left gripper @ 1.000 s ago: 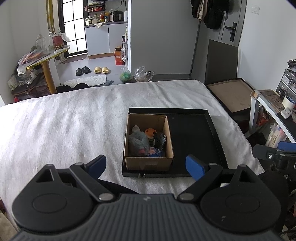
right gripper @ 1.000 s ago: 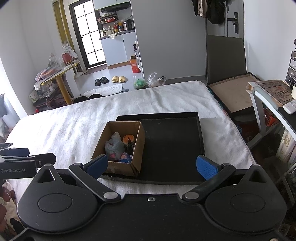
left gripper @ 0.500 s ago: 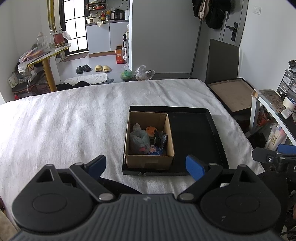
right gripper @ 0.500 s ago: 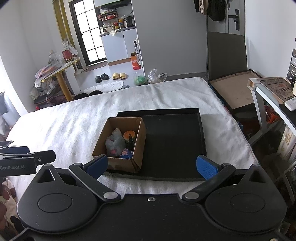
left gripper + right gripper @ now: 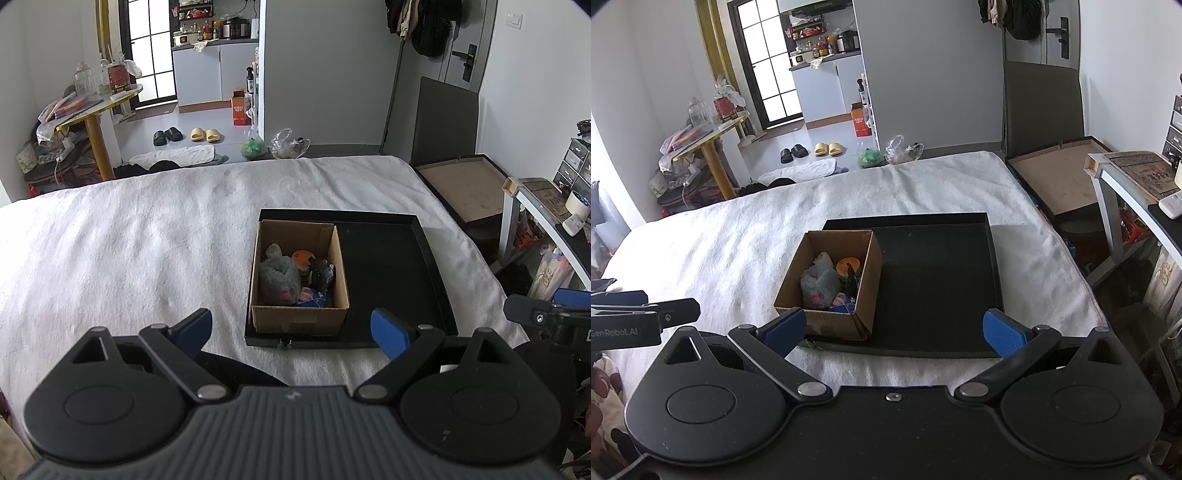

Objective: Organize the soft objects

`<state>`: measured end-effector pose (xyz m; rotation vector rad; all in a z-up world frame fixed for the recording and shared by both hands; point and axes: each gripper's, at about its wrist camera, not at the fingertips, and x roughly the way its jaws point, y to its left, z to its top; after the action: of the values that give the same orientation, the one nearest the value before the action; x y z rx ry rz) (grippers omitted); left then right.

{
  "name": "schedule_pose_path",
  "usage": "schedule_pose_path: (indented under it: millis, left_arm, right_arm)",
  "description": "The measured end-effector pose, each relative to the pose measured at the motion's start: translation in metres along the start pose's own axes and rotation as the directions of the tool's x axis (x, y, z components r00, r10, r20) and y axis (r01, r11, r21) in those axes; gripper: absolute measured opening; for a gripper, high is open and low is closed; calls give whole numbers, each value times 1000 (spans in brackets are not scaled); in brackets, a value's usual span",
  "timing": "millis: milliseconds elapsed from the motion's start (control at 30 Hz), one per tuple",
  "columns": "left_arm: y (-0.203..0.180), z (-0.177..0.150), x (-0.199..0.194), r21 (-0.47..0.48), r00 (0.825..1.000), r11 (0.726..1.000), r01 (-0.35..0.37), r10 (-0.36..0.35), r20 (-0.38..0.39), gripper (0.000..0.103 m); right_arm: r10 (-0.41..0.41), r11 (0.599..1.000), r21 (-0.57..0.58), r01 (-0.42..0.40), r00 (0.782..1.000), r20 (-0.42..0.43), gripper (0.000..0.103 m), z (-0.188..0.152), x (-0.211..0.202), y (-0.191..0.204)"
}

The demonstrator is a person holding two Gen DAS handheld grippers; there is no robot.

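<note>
A brown cardboard box (image 5: 299, 317) (image 5: 833, 326) stands in the left part of a black tray (image 5: 391, 273) (image 5: 942, 280) on the white bed. Inside it lie a grey plush toy (image 5: 279, 275) (image 5: 820, 284), an orange round toy (image 5: 303, 258) (image 5: 848, 266), a dark toy (image 5: 320, 271) and a blue one (image 5: 314, 301). My left gripper (image 5: 291, 330) hangs open above the near bed edge, short of the box, with nothing between its fingers. My right gripper (image 5: 894, 328) is open too, empty, in front of the tray. The left gripper's side (image 5: 646, 317) shows in the right wrist view.
White bed cover (image 5: 129, 240) spreads left of the tray. A desk (image 5: 1126, 177) with a remote stands right of the bed, a flat cardboard-lined frame (image 5: 465, 188) leans beyond the bed corner. A yellow-legged table (image 5: 92, 110), slippers and bags sit on the far floor.
Both grippers have drawn slightly back and up from the bed, so the box and tray sit a little farther up in each view. Jaws stay open and empty.
</note>
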<state>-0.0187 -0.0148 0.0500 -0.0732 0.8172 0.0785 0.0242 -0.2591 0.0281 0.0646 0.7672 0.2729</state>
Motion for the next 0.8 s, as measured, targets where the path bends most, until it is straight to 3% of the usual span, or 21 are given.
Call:
schedule_pose_path:
  millis: [800]
  left_arm:
    - [-6,0,6,20,1000,1000,16,-16,-8,92]
  right_arm:
    - [6,1000,18,-6,1000,-10,103,-3,5,-3]
